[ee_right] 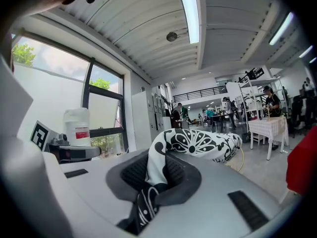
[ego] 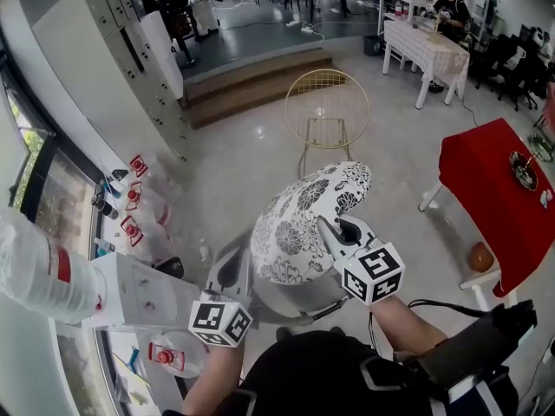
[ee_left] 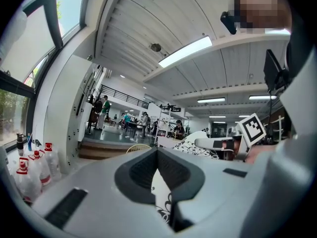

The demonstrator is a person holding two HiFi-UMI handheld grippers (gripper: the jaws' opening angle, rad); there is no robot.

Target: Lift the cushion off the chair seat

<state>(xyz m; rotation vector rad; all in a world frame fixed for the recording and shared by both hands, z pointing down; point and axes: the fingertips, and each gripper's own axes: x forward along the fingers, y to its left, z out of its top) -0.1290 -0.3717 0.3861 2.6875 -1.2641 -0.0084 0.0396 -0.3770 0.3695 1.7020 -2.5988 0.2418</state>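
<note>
Gripping cushion [ego: 303, 219] from both sides. Left tongs [ee_left: 159, 182]: jaws nearly together, pinching patterned fabric edge. Cushion, white with black floral print, spans between both tongs and bulges up and away from them. Right tongs [ee_right: 153, 176]: jaws clamped tight on bunched cushion corner. Gold wire chair [ego: 327, 109] stands beyond tongs, past cushion. Red-covered bench [ego: 494, 189] sits off to right of right tongs.

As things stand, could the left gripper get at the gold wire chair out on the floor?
Probably not. The left gripper has its jaws shut on the patterned cushion, which the right gripper grips too. The gold wire chair stands well beyond the raised cushion, which hangs between them.
</note>
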